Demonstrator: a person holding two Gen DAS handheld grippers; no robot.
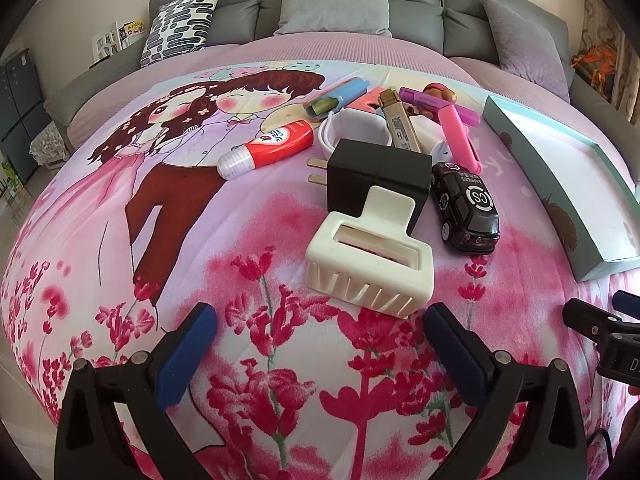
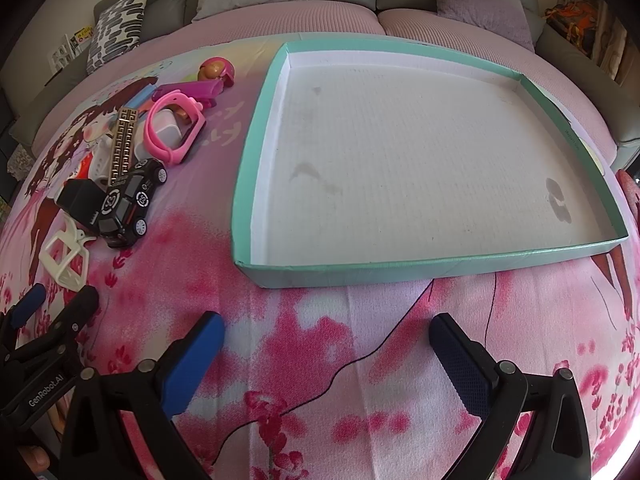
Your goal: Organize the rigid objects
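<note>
A pile of small rigid objects lies on a pink printed bedspread. In the left wrist view a cream hair claw clip [image 1: 370, 264] lies nearest, just beyond my open, empty left gripper [image 1: 320, 332]. Behind it are a black plug adapter [image 1: 380, 176], a black toy car [image 1: 466, 206], a red tube [image 1: 268, 146], a pink watch band [image 1: 460, 140] and a gold harmonica [image 1: 402, 126]. A shallow teal tray [image 2: 256, 184] with a white bottom lies empty ahead of my open, empty right gripper [image 2: 326, 344]. The toy car [image 2: 124, 204] and clip [image 2: 66, 260] lie left of it.
A grey sofa with cushions [image 1: 336, 0] runs behind the bedspread. The other gripper [image 1: 600, 332] shows at the right edge of the left wrist view, and at the lower left of the right wrist view [image 2: 44, 332]. Highlighter pens [image 1: 336, 96] lie at the pile's back.
</note>
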